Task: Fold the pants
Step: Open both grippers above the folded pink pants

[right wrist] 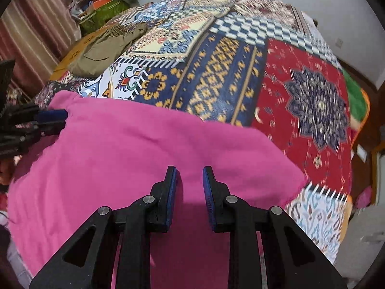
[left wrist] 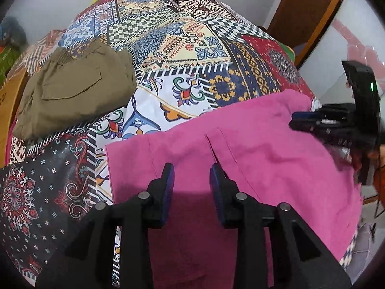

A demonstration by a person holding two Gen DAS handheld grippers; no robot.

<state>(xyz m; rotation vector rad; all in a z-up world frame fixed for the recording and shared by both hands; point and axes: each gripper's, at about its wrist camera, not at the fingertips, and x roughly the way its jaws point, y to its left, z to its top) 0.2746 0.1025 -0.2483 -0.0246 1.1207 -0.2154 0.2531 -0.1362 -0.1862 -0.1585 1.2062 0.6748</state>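
Left wrist view: left gripper (left wrist: 191, 168) jaws part-open over the pink pants (left wrist: 252, 149), holding nothing. Right gripper (right wrist: 189, 171) likewise, gap narrower.

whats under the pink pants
The pink pants lie on the patchwork tablecloth, which shows all around their far edge. Whatever the cloth covers stays hidden. The olive pants lie apart, not underneath.

The pink pants (left wrist: 240, 159) are matt woven cloth, softly creased. The patchwork tablecloth (left wrist: 154, 101) looks glossy and smooth, like coated plastic. The folded olive pants (left wrist: 77, 86), far left, are matt cotton-like cloth. Both grippers (right wrist: 190, 178) are matt black plastic with ribbed blue pads (right wrist: 172, 190) and metal pins.
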